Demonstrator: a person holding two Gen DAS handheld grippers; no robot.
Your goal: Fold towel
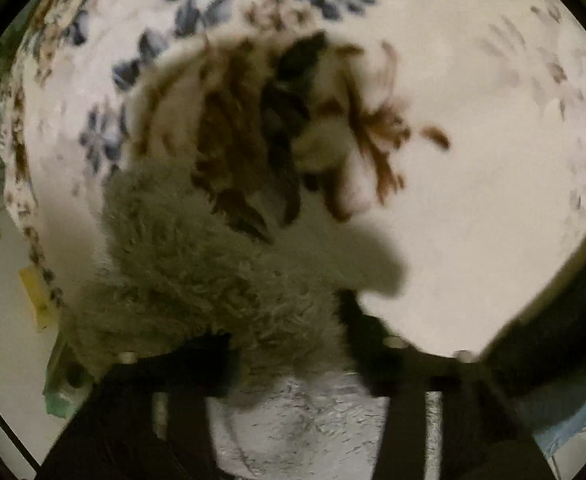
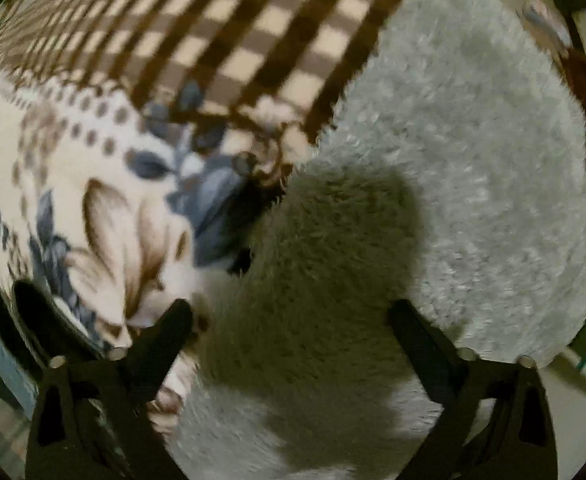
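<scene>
Towel (image 2: pixel 473 168), pale grey and shaggy, lies spread on a flowered blanket (image 2: pixel 53 168) with a brown checked cloth (image 2: pixel 229 40) at its far edge; I see no box or basket. Over it the right gripper (image 2: pixel 293 320) points down, its black jaws wide apart with nothing pinched between them. The left gripper (image 1: pixel 293 344) stands narrow, a bunched fold of towel (image 1: pixel 197 272) caught between its fingers (image 1: pixel 213 356), though blur hides the pads.
</scene>
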